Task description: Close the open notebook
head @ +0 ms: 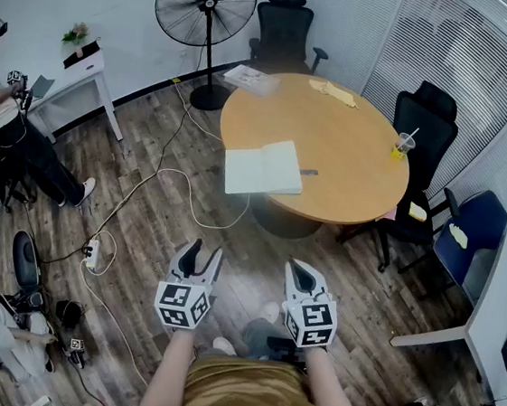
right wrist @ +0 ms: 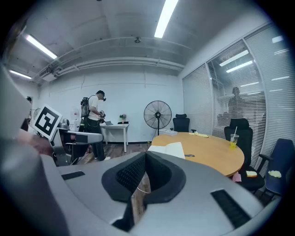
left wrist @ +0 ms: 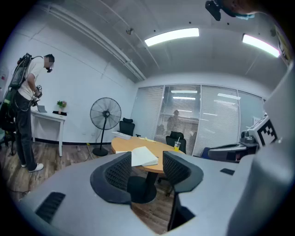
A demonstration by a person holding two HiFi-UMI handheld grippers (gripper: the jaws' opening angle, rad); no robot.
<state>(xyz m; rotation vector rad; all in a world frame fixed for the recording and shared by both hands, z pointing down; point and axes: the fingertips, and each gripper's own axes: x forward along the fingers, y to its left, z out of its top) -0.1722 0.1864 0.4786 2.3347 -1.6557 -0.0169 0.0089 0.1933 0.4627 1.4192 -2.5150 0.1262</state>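
The open notebook (head: 264, 168) lies flat on the round worktop (head: 350, 154), at its 7 o'clock edge. Its long axis runs 9 to 3, the right end tipped slightly away. Over the floor (head: 249, 283) at 6 o'clock, well apart from it, the left claw (head: 202, 257) is spread and empty and the right claw (head: 300, 268) is pressed together.

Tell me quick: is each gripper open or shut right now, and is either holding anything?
Left gripper: open, nothing between its jaws.
Right gripper: shut, jaws together, holding nothing.
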